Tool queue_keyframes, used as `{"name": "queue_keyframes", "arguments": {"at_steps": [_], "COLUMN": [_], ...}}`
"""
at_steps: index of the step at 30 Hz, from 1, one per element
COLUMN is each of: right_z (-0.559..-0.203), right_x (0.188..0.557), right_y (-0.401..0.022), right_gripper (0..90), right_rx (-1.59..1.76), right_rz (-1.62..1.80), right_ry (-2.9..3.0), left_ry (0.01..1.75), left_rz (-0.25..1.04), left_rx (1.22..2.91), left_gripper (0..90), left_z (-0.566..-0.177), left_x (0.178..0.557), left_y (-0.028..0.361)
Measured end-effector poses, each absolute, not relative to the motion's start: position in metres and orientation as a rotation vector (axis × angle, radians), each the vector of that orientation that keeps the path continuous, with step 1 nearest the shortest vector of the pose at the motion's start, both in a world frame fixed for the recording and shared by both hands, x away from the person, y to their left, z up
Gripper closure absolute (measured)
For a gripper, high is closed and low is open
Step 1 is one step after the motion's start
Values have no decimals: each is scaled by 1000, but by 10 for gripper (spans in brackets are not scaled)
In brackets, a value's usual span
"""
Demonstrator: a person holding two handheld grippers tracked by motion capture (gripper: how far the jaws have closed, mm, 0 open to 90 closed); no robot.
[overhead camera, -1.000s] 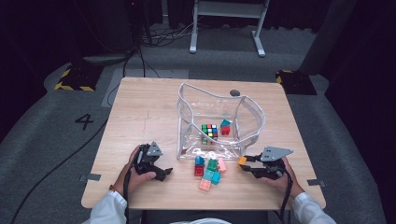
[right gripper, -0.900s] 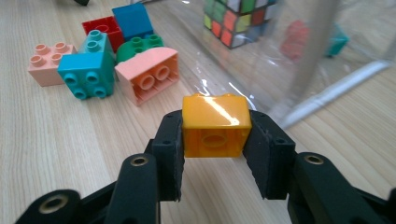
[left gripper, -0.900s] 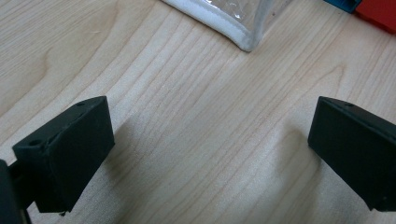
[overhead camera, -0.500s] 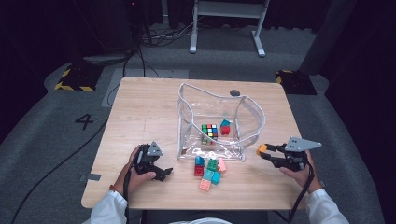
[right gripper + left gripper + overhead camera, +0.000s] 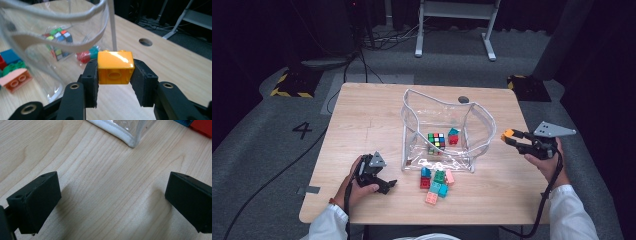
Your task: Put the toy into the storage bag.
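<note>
An orange brick (image 5: pixel 115 67) is clamped between the jaws of my right gripper (image 5: pixel 513 138), which is raised just right of the clear plastic bag (image 5: pixel 480 131) and shut on the brick (image 5: pixel 508 133). Inside the bag lie a colour cube (image 5: pixel 436 141) and a red-and-teal brick pair (image 5: pixel 453 136); both also show through the bag wall in the right gripper view, the cube (image 5: pixel 58 37) and the pair (image 5: pixel 88 55). Several loose bricks (image 5: pixel 435 181) lie in front of the bag. My left gripper (image 5: pixel 386 185) rests on the table at the front left, open and empty, its fingers (image 5: pixel 37 200) wide apart.
The wooden table (image 5: pixel 362 125) has a round cable hole (image 5: pixel 463 99) behind the bag. In the left gripper view a corner of the bag (image 5: pixel 130 140) lies ahead. A white stand (image 5: pixel 452 25) and cables are on the floor beyond the table.
My right gripper has lifted the orange brick from beside the loose bricks and carried it right and up, to beside the bag's right wall. The left gripper has stayed put.
</note>
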State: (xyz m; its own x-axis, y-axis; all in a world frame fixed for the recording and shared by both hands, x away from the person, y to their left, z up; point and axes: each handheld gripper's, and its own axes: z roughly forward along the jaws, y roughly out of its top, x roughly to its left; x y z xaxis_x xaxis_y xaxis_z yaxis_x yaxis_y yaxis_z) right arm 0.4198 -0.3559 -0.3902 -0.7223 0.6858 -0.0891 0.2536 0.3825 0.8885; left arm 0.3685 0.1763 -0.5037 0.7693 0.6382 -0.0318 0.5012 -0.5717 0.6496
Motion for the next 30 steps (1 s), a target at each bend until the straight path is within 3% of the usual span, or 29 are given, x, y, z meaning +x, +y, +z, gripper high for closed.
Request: {"name": "queue_keyframes", "arguments": {"at_steps": [21,30], "right_z": [-310,-300], "right_x": [471,482], "right_y": [-336,-308], "right_gripper": [593,593], "right_rx": [766,706], "right_rz": [1323,1359], "right_ry": [2135,2179], "left_ry": [844,843], "left_rz": [277,277], "left_rx": [2302,2301], "left_gripper": [4,4], "left_z": [-504,-504], "left_x": [369,369], "left_y": [176,176]}}
